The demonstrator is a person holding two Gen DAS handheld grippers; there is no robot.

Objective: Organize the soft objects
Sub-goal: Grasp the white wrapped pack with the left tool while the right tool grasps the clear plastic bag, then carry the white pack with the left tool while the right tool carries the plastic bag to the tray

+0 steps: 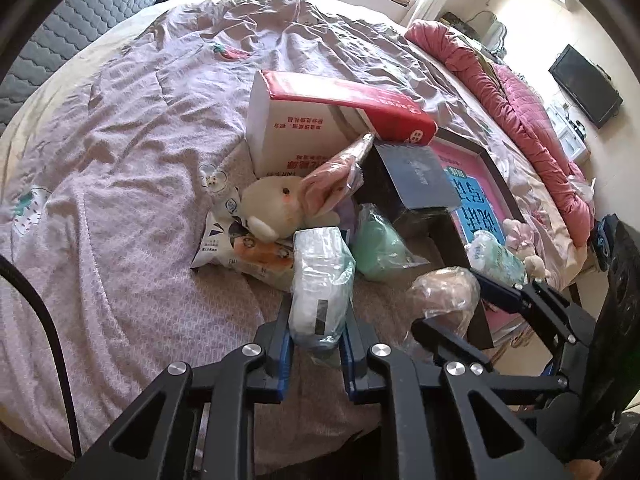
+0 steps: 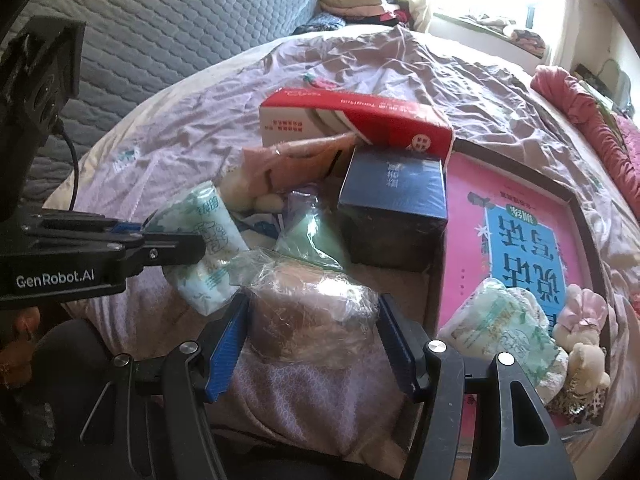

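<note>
While the wrinkled lilac bedsheet (image 1: 132, 168) fills most of both views, the clutter sits mid-frame. Biggest thing is the shallow pink-lined tray (image 2: 576, 208) at the right of the right wrist view, with a tissue pack (image 2: 504, 320) and a small pink plush (image 2: 582, 308) lying in its lower corner. Above centre, a red-and-white carton (image 1: 304, 120) leans over a dark blue box (image 2: 394, 188), so that pair walls off the back.

In front of them, in the left wrist view, sit a cream bunny plush (image 1: 276, 208), a mint bagged thing (image 1: 378, 246) and a flat printed packet (image 1: 240, 248), all crowded together.

The right gripper (image 2: 314, 320) is clamped on a brownish plastic-wrapped bundle (image 2: 312, 312), low centre. The left gripper (image 1: 318, 320) is squeezed onto a white wrapped tissue pack (image 1: 320, 280), low centre too, just beside the bundle.
</note>
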